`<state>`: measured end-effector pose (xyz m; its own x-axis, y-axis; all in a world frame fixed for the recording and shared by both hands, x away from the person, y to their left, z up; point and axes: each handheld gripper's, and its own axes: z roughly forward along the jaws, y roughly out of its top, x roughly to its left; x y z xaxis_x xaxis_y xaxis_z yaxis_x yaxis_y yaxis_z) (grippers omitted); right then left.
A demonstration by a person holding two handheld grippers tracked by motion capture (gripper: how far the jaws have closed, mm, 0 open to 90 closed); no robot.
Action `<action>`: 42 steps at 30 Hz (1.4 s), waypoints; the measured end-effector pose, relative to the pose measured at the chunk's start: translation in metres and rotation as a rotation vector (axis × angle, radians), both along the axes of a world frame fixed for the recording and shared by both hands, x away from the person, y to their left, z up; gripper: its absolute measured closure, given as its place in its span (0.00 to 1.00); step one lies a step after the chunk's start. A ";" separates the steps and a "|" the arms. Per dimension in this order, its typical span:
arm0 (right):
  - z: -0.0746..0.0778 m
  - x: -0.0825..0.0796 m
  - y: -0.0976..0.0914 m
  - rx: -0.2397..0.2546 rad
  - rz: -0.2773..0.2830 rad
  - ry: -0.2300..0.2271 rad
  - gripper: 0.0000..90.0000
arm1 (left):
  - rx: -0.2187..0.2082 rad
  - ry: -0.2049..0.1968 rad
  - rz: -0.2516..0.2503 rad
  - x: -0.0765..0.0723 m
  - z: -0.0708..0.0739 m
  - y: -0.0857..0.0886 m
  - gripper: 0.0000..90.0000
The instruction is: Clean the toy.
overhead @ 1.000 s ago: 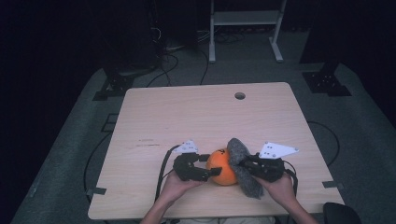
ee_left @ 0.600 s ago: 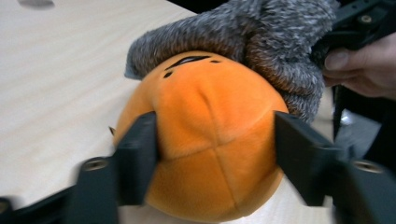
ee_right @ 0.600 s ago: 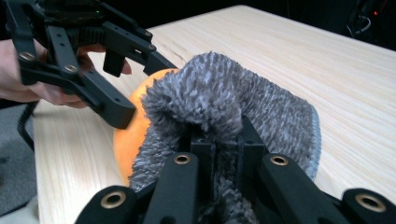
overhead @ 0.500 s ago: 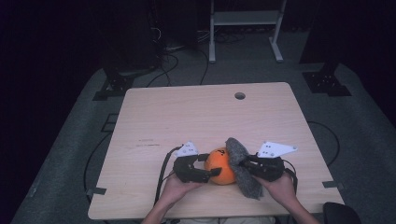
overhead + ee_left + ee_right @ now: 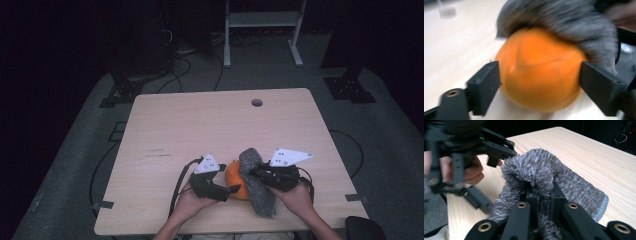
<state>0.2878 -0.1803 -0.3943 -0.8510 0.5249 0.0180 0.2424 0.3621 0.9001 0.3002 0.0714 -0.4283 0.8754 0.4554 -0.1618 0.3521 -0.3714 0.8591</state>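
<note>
Now the left gripper (image 5: 539, 75) has just been opening around the orange ball (image 5: 539, 72), lower centre (pads barely clear); right gripper (image 5: 541, 195) clamps the grey cloth (image 5: 549, 172)

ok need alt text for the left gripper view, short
An orange ball on a pale wooden table sits between the left gripper's two black jaws, which have just been opening and stand close at either side. A fuzzy grey cloth drapes over the ball's top; the picture is blurred.
</note>
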 end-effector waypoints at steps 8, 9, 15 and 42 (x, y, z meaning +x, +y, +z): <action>0.002 0.006 0.007 -0.001 0.000 0.011 0.90 | 0.095 -0.119 -0.052 -0.011 -0.005 0.005 0.51; 0.000 0.010 0.002 -0.010 -0.025 0.008 0.90 | 0.099 -0.122 -0.053 -0.011 -0.006 0.006 0.51; -0.015 0.009 -0.020 -0.051 -0.072 0.039 0.90 | 0.022 -0.049 -0.036 -0.006 0.003 0.018 0.31; -0.008 -0.008 -0.004 -0.090 0.066 0.023 0.90 | 0.172 -0.081 -0.102 -0.023 0.001 -0.013 0.36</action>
<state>0.2794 -0.1839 -0.4024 -0.8835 0.4683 -0.0070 0.2353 0.4567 0.8579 0.2773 0.0584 -0.4277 0.9255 0.3783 -0.0162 0.2371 -0.5456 0.8038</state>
